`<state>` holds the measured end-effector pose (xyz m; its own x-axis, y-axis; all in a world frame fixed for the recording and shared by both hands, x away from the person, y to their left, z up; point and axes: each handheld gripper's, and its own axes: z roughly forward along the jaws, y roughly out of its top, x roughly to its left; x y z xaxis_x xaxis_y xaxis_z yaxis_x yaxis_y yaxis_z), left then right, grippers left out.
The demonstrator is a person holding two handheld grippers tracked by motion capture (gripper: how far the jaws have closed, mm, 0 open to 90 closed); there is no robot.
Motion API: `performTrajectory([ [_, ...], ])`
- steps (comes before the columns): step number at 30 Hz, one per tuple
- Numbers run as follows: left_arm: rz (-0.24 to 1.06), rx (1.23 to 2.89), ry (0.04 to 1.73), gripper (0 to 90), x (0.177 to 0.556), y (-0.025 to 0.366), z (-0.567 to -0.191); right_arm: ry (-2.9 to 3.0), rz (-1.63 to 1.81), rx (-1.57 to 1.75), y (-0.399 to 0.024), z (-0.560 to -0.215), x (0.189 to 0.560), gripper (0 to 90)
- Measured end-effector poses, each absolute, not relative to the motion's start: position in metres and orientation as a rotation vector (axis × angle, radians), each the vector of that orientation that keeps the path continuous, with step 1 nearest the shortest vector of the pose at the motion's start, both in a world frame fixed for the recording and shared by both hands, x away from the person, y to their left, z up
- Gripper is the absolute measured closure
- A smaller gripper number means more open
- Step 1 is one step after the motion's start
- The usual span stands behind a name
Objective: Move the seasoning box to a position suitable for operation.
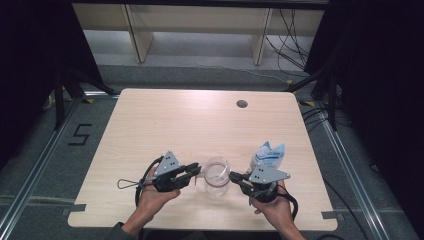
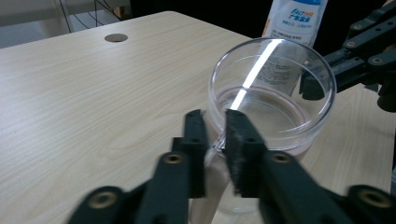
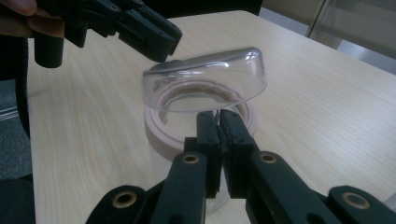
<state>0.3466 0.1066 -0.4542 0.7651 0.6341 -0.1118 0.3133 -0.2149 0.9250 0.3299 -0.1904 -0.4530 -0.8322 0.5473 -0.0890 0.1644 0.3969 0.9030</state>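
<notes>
right gripper point(image 3: 219, 116) is pinching the clear lid point(image 3: 205, 84) by its rim, tilted just above the jar point(image 1: 216, 176) near the desk point(image 1: 165, 120) front, while the left gripper point(image 2: 215, 133) (jaws narrow) straddles the rim to steady it.

lid point(image 1: 216, 169) tilted on jar point(image 1: 218, 189), perhaps touching, pouch point(image 1: 269, 154) right, grippers point(image 1: 192, 172) flanking

A lab-style recording booth, not a home. A bare pale wood table point(image 1: 165, 120) with a cable hole point(image 1: 242, 104) stands on a grey floor between metal rails point(image 1: 35, 165), with black curtains point(image 1: 30, 60) on both sides. Loose cables point(image 1: 290, 40) trail on the floor, a taped "5" point(image 1: 80, 134) marks it, and plain wooden shelving point(image 1: 140, 30) stands behind.
</notes>
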Motion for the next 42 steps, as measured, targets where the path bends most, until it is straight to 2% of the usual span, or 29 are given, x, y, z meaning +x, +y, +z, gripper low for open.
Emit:
performTrajectory([
  [2, 0.349, 1.810, 0.733, 66.5, 0.346, 0.111, -0.454, 2.289, 1.417, 0.645, -0.190, -0.452, 0.329, 87.4],
  [3, 0.349, 1.805, 0.738, 66.5, 0.344, 0.114, -0.455, 2.286, 1.419, 0.639, -0.190, -0.452, 0.330, 87.4],
  [5, 0.323, 1.816, 0.749, 53.4, 0.340, 0.120, -0.457, 2.288, 1.429, 0.632, -0.188, -0.451, 0.331, 87.4],
  [7, 0.328, 1.841, 0.767, 47.0, 0.335, 0.125, -0.461, 2.271, 1.440, 0.647, -0.187, -0.450, 0.331, 87.4],
  [8, 0.339, 1.870, 0.793, 39.7, 0.330, 0.128, -0.465, 2.287, 1.436, 0.628, -0.186, -0.449, 0.331, 87.3],
  [13, 0.347, 1.919, 0.801, 35.8, 0.318, 0.133, -0.474, 2.280, 1.439, 0.632, -0.186, -0.447, 0.331, 86.8],
  [14, 0.359, 1.934, 0.810, 32.1, 0.314, 0.132, -0.476, 2.263, 1.446, 0.623, -0.184, -0.447, 0.332, 85.6],
  [18, 0.407, 1.993, 0.780, 26.3, 0.309, 0.129, -0.481, 2.280, 1.431, 0.622, -0.183, -0.445, 0.332, 85.4],
  [20, 0.371, 1.975, 0.810, 22.4, 0.307, 0.127, -0.486, 2.282, 1.436, 0.603, -0.181, -0.442, 0.333, 85.4],
  [22, 0.373, 1.985, 0.795, 20.9, 0.306, 0.127, -0.487, 2.281, 1.436, 0.596, -0.180, -0.441, 0.333, 85.3],
  [24, 0.381, 1.986, 0.778, 15.6, 0.306, 0.128, -0.489, 2.265, 1.431, 0.585, -0.178, -0.439, 0.333, 84.9],
  [31, 0.337, 1.949, 0.840, 14.7, 0.303, 0.130, -0.494, 2.268, 1.435, 0.568, -0.171, -0.432, 0.335, 84.3],
  [42, 0.372, 1.946, 0.797, 14.6, 0.304, 0.129, -0.496, 2.268, 1.446, 0.578, -0.158, -0.424, 0.337, 83.2],
])
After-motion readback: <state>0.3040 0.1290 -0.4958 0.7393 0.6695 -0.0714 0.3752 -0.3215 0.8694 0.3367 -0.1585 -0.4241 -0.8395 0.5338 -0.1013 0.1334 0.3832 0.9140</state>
